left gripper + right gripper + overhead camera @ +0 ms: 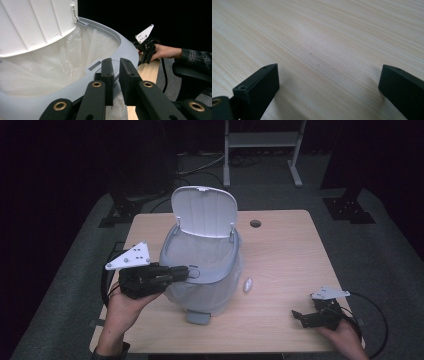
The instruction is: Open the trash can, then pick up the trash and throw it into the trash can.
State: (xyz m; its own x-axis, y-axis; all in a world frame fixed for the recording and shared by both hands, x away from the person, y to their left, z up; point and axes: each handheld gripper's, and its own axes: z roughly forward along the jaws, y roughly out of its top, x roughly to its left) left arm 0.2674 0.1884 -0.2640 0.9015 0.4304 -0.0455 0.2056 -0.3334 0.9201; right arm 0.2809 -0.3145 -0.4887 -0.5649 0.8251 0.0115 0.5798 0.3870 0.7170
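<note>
A grey pedal bin (220, 295) stands mid-table with its white lid (204, 211) tipped up and back. A clear plastic liner (75, 57) hangs inside it. My left gripper (186, 271) lies level at the bin's left rim (125, 47). Its jaws stand a narrow gap apart over that rim (117, 68), with a bit of liner film showing in the gap and neither pad visibly pressing on it. My right gripper (300, 316) rests near the table's front right corner, jaws wide apart (328, 82) over bare wood with nothing between them.
A small white oval object (247, 284) lies on the table right of the bin. The bin's pedal (197, 317) points at the front edge. A cable hole (255, 223) sits at the back. A dark chair (190, 75) stands beside the table.
</note>
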